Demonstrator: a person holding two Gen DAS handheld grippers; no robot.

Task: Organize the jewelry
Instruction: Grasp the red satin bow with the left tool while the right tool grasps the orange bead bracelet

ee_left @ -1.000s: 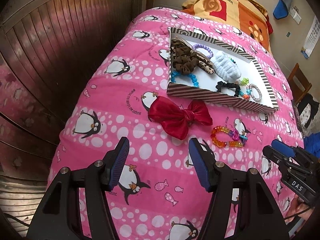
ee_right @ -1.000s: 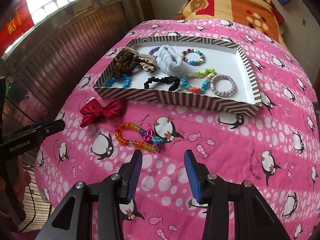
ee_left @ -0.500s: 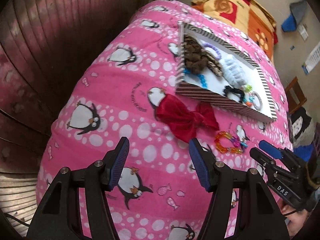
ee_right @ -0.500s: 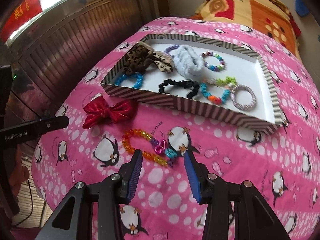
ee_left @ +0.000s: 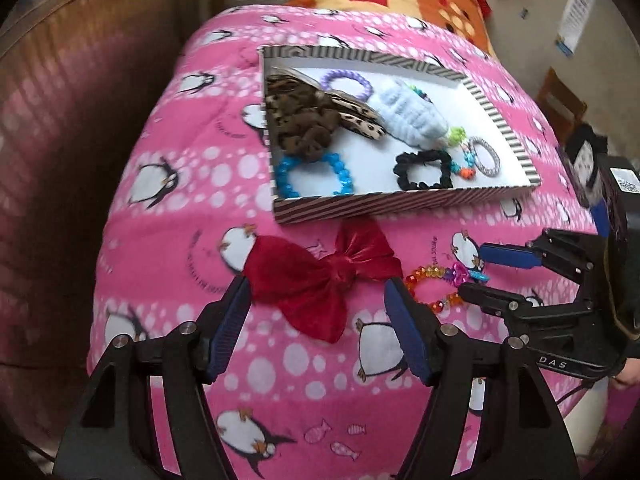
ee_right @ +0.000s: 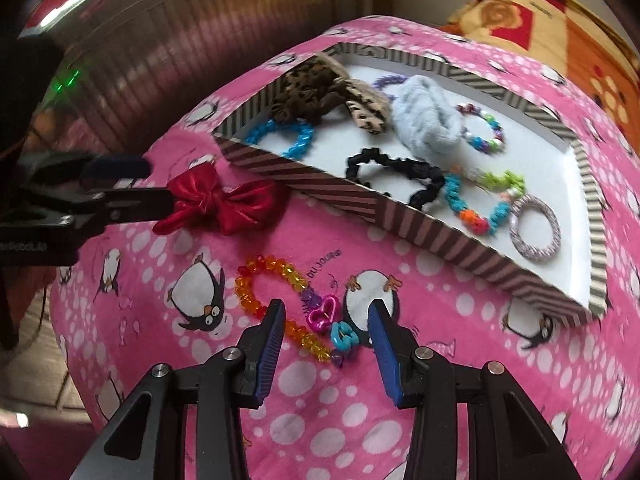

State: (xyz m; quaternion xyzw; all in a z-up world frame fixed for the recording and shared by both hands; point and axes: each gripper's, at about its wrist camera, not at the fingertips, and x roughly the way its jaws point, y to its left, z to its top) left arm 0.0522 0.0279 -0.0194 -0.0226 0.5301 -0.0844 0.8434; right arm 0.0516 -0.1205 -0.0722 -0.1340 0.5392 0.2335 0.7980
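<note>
Holding scrunchies, bracelets (jumbled), striped tray [ee_left: 404,203]

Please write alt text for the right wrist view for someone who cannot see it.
The right tool hovers open over an orange beaded bracelet on a pink penguin blanket. Beyond, a red bow lies beside a striped tray holding hair ties and bracelets.

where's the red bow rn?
The red bow lies on the pink penguin blanket, outside the striped tray by its near-left corner, left of the orange bead bracelet, between the left hand-held gripper's open fingers.
</note>
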